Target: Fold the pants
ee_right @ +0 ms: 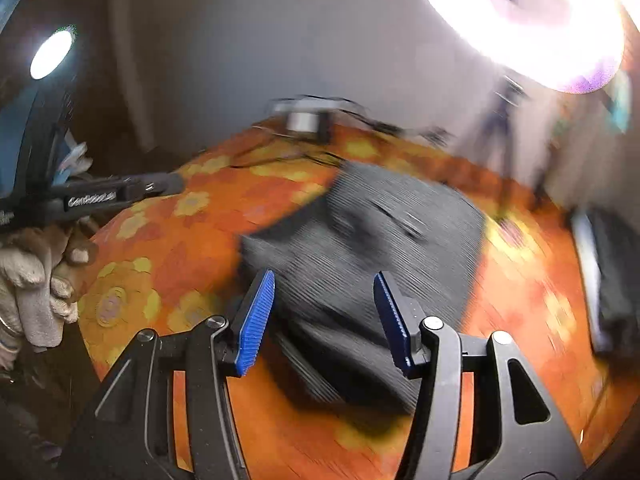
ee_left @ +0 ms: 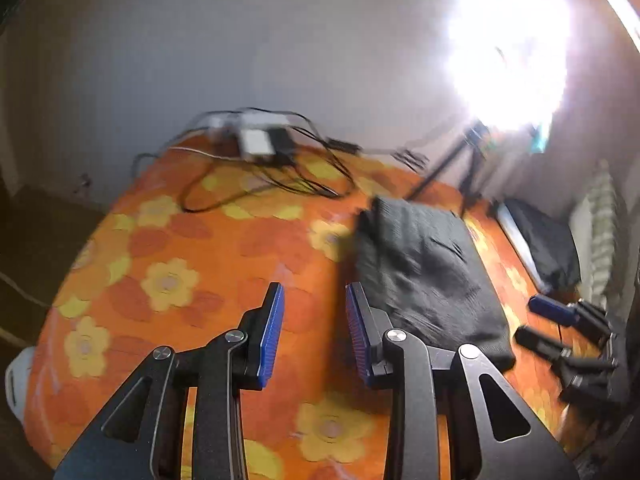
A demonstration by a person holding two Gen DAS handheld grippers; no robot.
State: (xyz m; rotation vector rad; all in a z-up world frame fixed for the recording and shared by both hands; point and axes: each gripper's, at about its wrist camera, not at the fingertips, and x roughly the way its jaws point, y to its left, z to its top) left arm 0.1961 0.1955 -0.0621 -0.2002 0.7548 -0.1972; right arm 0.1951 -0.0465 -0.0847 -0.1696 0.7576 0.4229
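The black pants (ee_left: pixel 428 276) lie folded into a compact rectangle on the orange flowered cloth (ee_left: pixel 208 264). In the right wrist view the pants (ee_right: pixel 360 248) fill the middle. My left gripper (ee_left: pixel 314 292) is open and empty, above the cloth just left of the pants. My right gripper (ee_right: pixel 324 280) is open and empty, held above the near end of the pants. The right gripper also shows at the right edge of the left wrist view (ee_left: pixel 560 328). The left gripper's body (ee_right: pixel 100 196) and the gloved hand (ee_right: pixel 36 280) show at left in the right wrist view.
A power strip with tangled black cables (ee_left: pixel 260 148) lies at the table's far edge. A tripod (ee_left: pixel 464 164) with a bright ring light (ee_left: pixel 508 48) stands at the back right. A dark bundle (ee_left: pixel 548 240) lies at the right edge, next to a radiator (ee_left: pixel 600 240).
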